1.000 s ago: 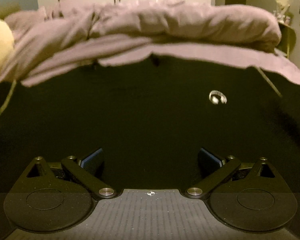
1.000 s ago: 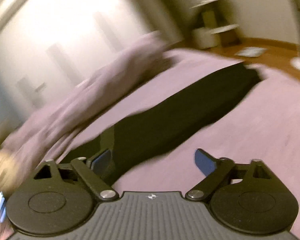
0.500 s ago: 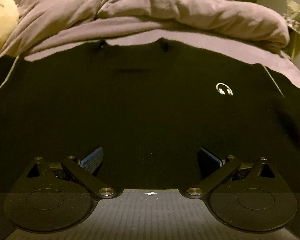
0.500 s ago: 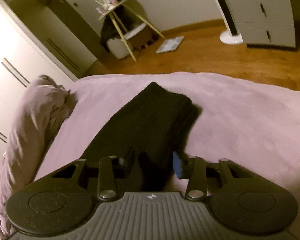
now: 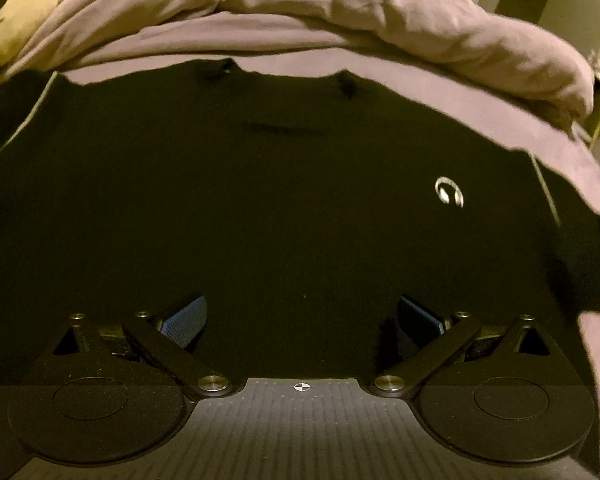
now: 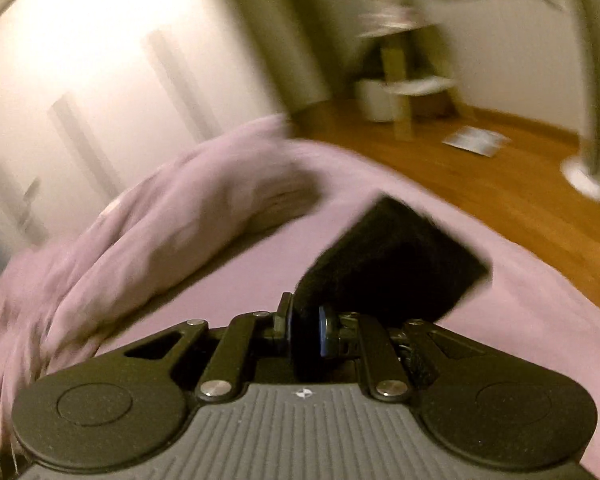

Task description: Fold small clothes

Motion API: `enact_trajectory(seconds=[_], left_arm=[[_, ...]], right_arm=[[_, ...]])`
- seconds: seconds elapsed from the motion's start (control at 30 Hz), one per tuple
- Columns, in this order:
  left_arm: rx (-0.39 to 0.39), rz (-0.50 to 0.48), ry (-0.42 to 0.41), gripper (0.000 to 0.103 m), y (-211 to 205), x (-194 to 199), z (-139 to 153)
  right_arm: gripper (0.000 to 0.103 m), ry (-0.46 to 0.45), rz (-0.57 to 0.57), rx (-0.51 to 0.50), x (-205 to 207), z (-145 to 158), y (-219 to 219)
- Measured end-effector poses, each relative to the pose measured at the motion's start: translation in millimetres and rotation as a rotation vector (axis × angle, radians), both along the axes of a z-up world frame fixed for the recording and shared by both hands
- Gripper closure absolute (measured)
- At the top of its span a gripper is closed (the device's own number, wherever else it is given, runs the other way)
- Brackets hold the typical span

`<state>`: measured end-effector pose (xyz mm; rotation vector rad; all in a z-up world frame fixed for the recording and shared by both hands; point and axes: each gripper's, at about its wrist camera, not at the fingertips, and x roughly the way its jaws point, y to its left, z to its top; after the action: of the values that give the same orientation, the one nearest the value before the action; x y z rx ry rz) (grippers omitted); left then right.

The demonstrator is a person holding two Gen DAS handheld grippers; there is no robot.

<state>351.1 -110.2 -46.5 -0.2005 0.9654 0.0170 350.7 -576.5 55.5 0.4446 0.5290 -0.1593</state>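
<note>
In the left wrist view a black sweater (image 5: 284,200) lies spread flat across the bed (image 5: 572,168), filling the middle of the frame from edge to edge. Its neckline sits at the upper centre, and a small white headphone logo (image 5: 449,191) shows at centre right. Thin pale seam lines run along both shoulders. The left tongs (image 5: 300,316) stand at the lower centre with their blue pads wide apart, released, nothing pressed between them; only the dark cloth lies beneath. A rumpled mauve duvet (image 5: 380,12) is bunched across the top of the frame, just beyond the neckline, and a pale yellow plush toy (image 5: 8,8) rests in the upper left corner.

The right wrist view is blurred. The right tongs (image 6: 305,332) at the lower centre have just been closing and are now clenched on the black sleeve (image 6: 396,260), which rises from between the pads towards the centre right and ends in a squared cuff lifted off the mauve sheet (image 6: 540,320). The duvet (image 6: 148,232) lies heaped at the centre left. Beyond the bed, a wooden floor (image 6: 480,184) fills the right side, with a flat white item (image 6: 476,141) lying on it and a wooden stand at the upper right. No containers can be made out in either view.
</note>
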Motion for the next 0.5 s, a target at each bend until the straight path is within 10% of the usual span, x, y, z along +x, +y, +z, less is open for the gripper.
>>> enact_trajectory(seconds=[0.27, 0.5], left_arm=[[-0.035, -0.036, -0.066, 0.0, 24.0, 10.9, 35.6], [-0.195, -0.127, -0.042, 0.0, 18.0, 33.6, 34.1]], right_arm=[[0.085, 0.146, 0.435, -0.007, 25.0, -59.9, 201.2], [0.069, 0.259, 0.24, 0.213, -26.1, -104.1, 217.6]])
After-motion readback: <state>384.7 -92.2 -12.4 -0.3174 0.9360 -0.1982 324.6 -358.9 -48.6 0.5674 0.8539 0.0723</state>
